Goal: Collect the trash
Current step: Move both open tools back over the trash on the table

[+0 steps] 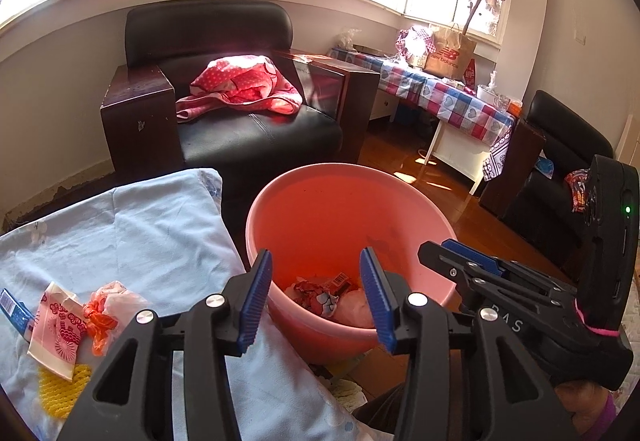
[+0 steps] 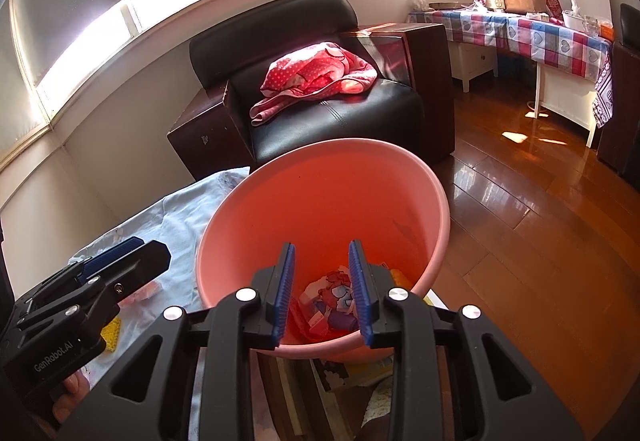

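Observation:
A pink plastic bucket [image 1: 320, 197] stands beside the bed and holds several wrappers [image 1: 320, 295]; it also shows in the right wrist view [image 2: 320, 185] with wrappers [image 2: 336, 297] at its bottom. My left gripper [image 1: 316, 297] is open and empty over the bucket's near rim. My right gripper [image 2: 322, 291] is open and empty above the bucket's inside. On the light blue sheet [image 1: 140, 225] to the left lie a pink-and-white wrapper [image 1: 56, 325], a crumpled orange plastic bag [image 1: 106, 309], a blue packet [image 1: 14, 311] and a yellow mesh piece [image 1: 66, 387].
A black armchair [image 1: 248, 129] with a red dotted blanket [image 1: 240, 85] stands behind the bucket. A table with a checked cloth [image 1: 452, 97] and a paper bag [image 1: 450, 55] is at the right. Wooden floor [image 2: 540, 233] lies right of the bucket.

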A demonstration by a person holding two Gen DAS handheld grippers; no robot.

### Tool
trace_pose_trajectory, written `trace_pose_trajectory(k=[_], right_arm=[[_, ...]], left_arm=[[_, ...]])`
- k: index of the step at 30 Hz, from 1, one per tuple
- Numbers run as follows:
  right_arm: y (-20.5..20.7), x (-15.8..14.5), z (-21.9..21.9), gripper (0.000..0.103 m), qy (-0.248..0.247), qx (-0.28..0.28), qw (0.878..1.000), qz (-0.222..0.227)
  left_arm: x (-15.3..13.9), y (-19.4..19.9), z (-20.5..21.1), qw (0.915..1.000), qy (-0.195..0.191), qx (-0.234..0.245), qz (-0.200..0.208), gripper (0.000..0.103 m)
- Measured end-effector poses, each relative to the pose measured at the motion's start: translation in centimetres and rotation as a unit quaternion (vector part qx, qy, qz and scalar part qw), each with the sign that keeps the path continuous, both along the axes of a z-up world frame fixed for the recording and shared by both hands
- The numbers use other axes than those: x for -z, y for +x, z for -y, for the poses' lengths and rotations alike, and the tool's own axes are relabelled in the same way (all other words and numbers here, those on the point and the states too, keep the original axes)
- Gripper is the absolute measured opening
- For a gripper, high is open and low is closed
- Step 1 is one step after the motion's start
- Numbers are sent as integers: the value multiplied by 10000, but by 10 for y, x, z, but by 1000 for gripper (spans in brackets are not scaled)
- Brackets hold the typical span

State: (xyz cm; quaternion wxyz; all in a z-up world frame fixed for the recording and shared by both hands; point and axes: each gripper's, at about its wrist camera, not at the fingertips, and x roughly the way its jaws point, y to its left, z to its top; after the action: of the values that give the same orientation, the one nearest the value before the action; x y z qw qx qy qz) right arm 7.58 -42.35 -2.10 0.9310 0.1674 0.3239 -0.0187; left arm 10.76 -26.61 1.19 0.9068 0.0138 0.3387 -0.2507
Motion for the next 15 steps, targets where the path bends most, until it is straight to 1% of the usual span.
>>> trace_pose_trajectory(k=[7,13,14,15], right_arm=[[-11,-14,-21,28,-119,-194,9997,61],[-22,-27,-43,28,-197,-374,9989,198],[-23,-28,-47,28,-199,-404,9988,212],[-25,-30,-51,28,-196,-436,9986,221]], left_arm=[[-13,-14,-28,9997,-144,-160,73,45],[-21,-30,-58,9991,-191,-357,155,46],[-22,-33,-64,9989,-200,-396,161,47],[-23,-35,-70,9987,-211,-438,160,51]])
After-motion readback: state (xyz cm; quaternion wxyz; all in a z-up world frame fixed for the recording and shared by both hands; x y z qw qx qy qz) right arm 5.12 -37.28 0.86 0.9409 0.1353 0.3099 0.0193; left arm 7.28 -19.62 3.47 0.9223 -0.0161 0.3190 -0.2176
